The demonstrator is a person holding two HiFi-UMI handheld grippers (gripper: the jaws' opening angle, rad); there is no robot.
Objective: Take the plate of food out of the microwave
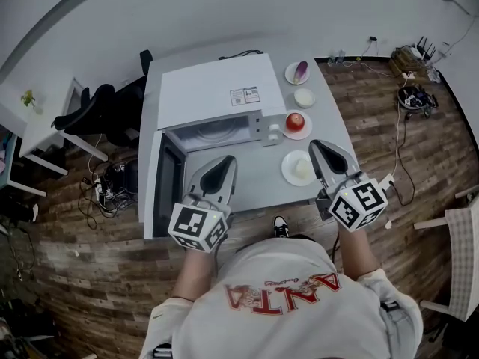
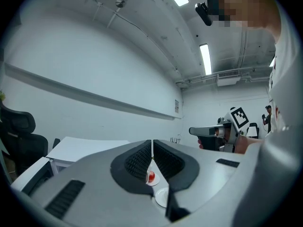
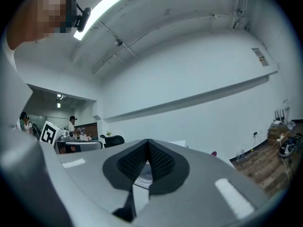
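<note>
Now we hold our left gripper [image 1: 224, 163] and right gripper [image 1: 319, 147] closed tight on nothing near the open microwave [image 1: 213, 92], and our shirt [image 1: 288, 316] says ANTA.

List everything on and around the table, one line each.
microwave: one, white, on the table, door open
table: one, grey, centre
plate with red fruit: one, white, right of the microwave
plate with purple food: one, white, far right corner
small dish: one, white, between those two
plate with pale food: one, white, near edge
office chair: one, black, left of the table
left hand-held gripper: grey, shut, empty
right hand-held gripper: grey, shut, empty
</note>
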